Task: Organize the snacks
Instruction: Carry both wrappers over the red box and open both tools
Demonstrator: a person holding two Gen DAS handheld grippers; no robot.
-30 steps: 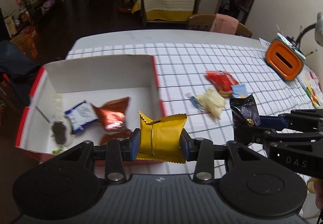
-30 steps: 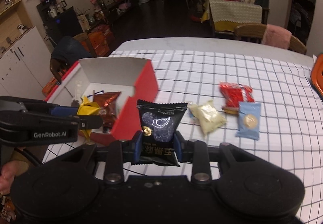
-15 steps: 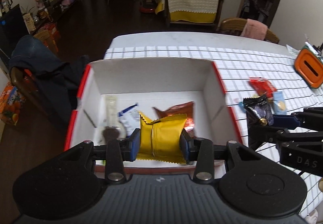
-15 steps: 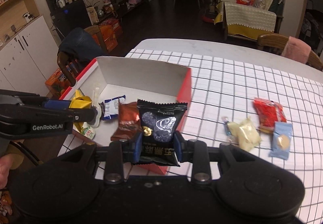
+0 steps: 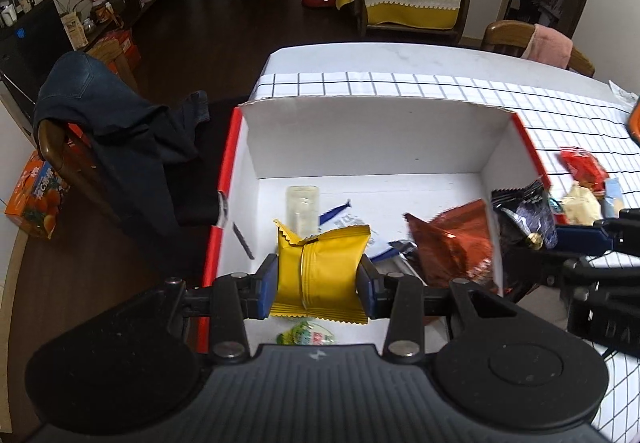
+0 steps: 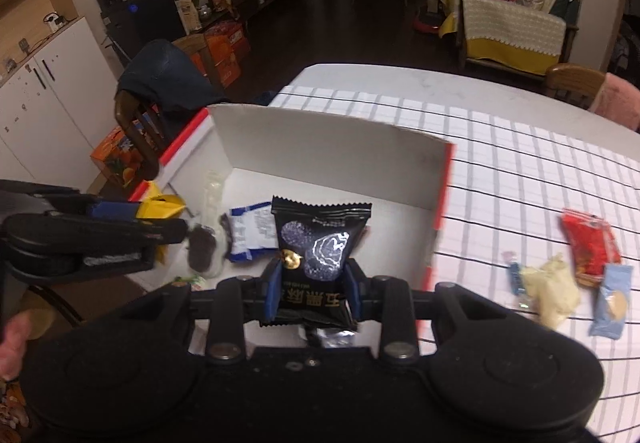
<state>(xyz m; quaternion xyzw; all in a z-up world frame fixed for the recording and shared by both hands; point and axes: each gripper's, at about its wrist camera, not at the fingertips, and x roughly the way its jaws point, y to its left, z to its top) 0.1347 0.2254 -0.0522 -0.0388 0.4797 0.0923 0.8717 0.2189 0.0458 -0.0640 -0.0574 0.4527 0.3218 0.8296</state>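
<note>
Little can be read here. The black snack packet (image 6: 320, 243) carries large pale characters on its lower half, upside down from the right wrist view and partly hidden between the jaws, so they cannot be made out with certainty. The orange carton (image 5: 38, 199) on the floor by the chair bears large printed characters beside pictures of oranges, too small and skewed to read, and the blue-and-white packet (image 6: 250, 231) in the box has print that is only a blur.

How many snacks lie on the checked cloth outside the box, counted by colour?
Red packet: 1
Pale yellow packet: 1
Light blue packet: 1
Small dark blue candy: 1
Total: 4
</note>
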